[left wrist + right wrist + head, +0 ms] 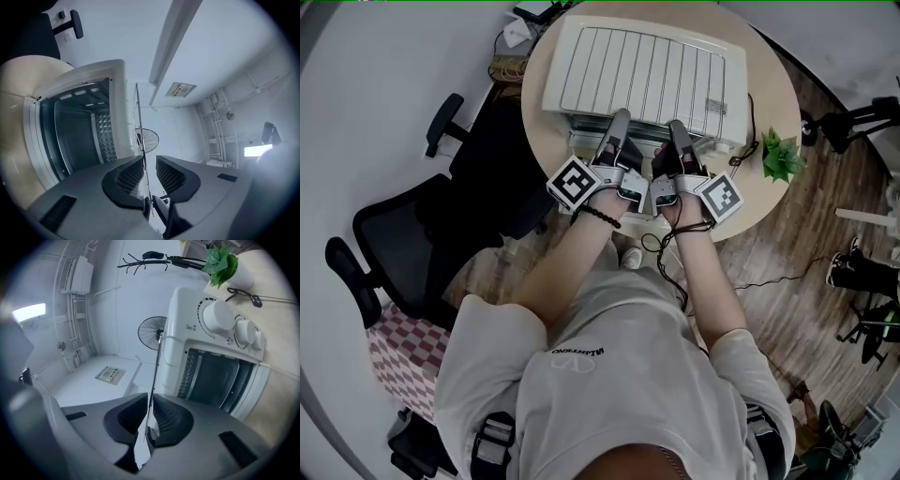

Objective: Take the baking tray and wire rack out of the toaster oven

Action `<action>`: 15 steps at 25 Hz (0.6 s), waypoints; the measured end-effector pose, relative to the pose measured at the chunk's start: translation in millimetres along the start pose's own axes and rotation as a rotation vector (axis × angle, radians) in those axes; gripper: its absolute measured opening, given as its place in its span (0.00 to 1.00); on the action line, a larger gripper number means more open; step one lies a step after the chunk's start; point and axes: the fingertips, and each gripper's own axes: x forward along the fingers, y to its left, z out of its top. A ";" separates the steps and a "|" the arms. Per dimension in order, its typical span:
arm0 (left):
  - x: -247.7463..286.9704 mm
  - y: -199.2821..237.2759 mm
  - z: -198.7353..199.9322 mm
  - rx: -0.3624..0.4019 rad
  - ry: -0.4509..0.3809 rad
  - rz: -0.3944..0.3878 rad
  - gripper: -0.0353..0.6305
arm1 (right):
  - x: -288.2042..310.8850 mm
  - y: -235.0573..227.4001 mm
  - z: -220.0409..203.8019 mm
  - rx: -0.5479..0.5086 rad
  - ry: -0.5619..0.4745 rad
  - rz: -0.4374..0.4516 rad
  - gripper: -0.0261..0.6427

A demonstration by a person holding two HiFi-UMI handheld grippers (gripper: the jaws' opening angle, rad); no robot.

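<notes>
Where the head view looks down, the white toaster oven sits on the round beige desk. Your left tool and right tool reach its front edge, with a green potted plant off to the side.

Left gripper view: jaws released, with a thin metal bar, probably the door handle, loose between them. The metal baking tray and wire rack cannot be made out in the dark cavity.

Right gripper view: jaws also slack round that bar.

Expect light, stiff, slippery metal. Take each by its front rim, door first.
</notes>
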 end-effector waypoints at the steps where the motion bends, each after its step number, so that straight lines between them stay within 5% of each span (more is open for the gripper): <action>1: 0.4 -2.2 -0.2 -0.002 0.002 -0.006 0.19 | 0.2 0.4 0.2 -0.001 -0.001 0.002 0.10; 9: 1.8 -17.7 0.7 0.024 0.020 -0.057 0.40 | 2.3 8.9 -1.9 -0.018 0.012 0.032 0.18; 15: -0.6 -19.2 -5.4 0.047 0.076 -0.015 0.51 | 0.8 7.3 -0.5 -0.024 0.003 0.007 0.18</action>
